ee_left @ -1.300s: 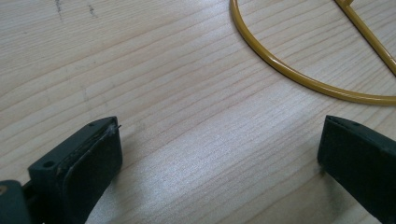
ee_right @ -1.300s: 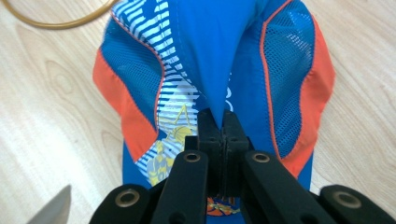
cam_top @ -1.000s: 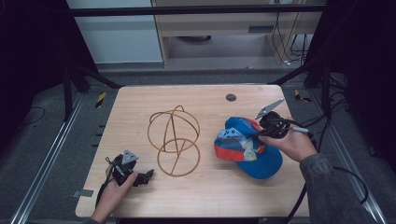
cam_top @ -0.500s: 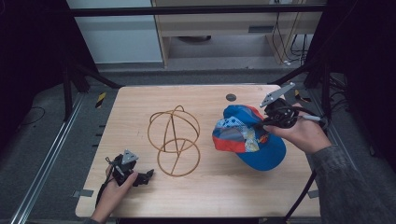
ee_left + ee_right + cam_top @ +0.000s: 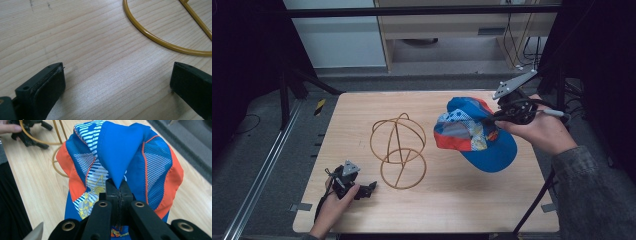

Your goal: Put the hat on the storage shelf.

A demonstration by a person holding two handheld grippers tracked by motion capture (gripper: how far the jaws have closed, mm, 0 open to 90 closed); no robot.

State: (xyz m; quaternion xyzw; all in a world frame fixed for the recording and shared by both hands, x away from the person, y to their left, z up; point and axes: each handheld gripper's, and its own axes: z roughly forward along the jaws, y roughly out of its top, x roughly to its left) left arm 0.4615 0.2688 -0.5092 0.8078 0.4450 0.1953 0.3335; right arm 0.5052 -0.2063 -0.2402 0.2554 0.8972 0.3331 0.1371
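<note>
Pale wooden table (image 5: 462, 200), grey floor (image 5: 252, 150)

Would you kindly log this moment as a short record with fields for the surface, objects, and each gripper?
surface: wooden table
cap: blue and orange cap, lifted, pinched at its crown
stand: yellow wire stand, upright mid-table
right gripper: shut on the cap's fabric
left gripper: open, low over the table near the stand's base ring
</note>
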